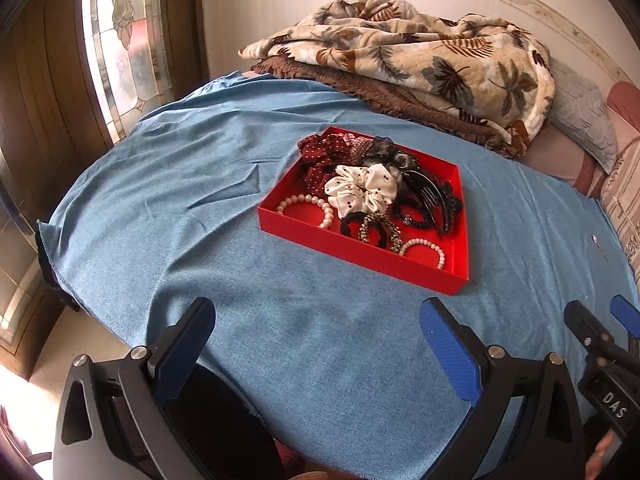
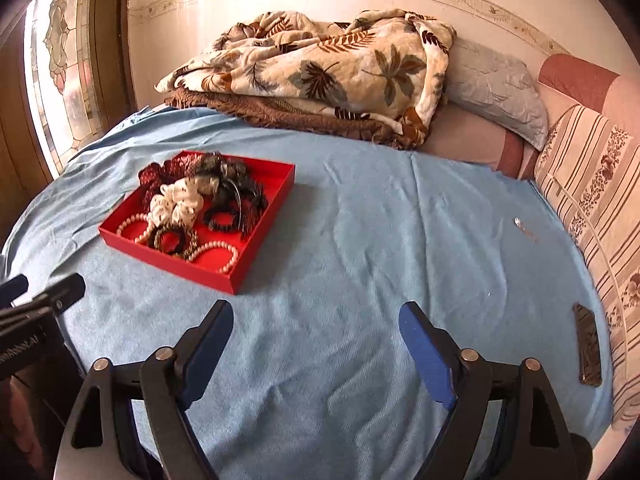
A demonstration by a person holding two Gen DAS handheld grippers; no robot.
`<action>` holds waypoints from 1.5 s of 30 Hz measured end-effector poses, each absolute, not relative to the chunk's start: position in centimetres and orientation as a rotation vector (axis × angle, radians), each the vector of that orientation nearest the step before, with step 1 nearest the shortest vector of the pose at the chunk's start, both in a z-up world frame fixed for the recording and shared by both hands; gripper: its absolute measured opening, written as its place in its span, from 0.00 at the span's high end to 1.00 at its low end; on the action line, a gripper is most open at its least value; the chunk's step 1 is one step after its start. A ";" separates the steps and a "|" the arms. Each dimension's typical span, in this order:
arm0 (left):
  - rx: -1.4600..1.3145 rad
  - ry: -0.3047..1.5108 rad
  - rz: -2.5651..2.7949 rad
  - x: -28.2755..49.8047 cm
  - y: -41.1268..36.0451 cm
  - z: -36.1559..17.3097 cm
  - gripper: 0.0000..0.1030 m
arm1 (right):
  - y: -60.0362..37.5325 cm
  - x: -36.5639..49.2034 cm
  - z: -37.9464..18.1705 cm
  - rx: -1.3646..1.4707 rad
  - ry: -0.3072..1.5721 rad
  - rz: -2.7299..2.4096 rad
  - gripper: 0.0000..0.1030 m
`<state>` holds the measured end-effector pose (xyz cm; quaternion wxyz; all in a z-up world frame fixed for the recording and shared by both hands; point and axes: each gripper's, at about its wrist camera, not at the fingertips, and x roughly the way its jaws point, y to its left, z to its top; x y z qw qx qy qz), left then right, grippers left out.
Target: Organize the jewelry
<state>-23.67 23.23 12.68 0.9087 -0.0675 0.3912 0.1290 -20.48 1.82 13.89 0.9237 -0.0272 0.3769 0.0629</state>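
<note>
Both the left tool (image 1: 316,344) and right tool (image 2: 316,336) hover spread and empty over the blue bedspread (image 1: 200,200), near the shallow red cardboard tray (image 1: 360,258) of tangled scrunchies (image 1: 362,190) and pearl bracelets (image 1: 308,206), where lifting one piece could drag out its neighbours.
</note>
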 end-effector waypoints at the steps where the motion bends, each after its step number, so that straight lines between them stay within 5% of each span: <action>1: -0.143 0.807 0.269 -23.6 23.4 12.7 0.01 | 1.9 -20.4 14.0 -0.056 0.774 0.129 0.13; 45: -0.167 0.805 0.261 -23.0 24.7 12.8 0.01 | 5.7 -20.1 12.0 -0.075 0.790 0.181 0.12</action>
